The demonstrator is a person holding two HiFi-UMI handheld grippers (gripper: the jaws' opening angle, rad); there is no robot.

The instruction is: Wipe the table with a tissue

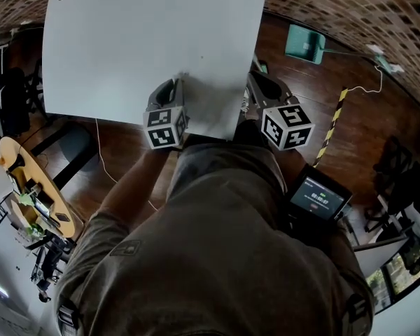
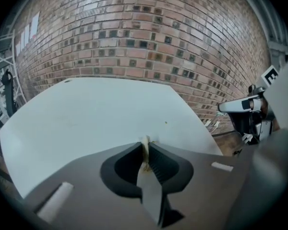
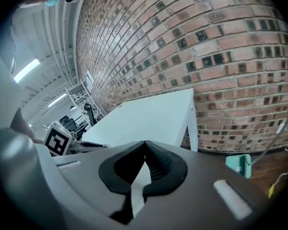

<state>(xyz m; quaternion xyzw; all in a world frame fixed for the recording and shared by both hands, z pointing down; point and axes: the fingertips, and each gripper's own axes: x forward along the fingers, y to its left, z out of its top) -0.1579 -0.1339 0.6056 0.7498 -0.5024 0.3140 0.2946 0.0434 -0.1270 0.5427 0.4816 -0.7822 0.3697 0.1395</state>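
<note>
At the near edge of the white table, the left gripper is seen clamped on a thin pale scrap of tissue, which is held just over the tabletop. By the table's near right corner, the right gripper is held with its jaws pressed together and nothing between them. Beyond the table's far side, a brick wall is seen.

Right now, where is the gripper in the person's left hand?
In the head view, the left gripper hangs over the near edge of the white table, left of the right gripper, its jaws pinching a small pale scrap.
</note>
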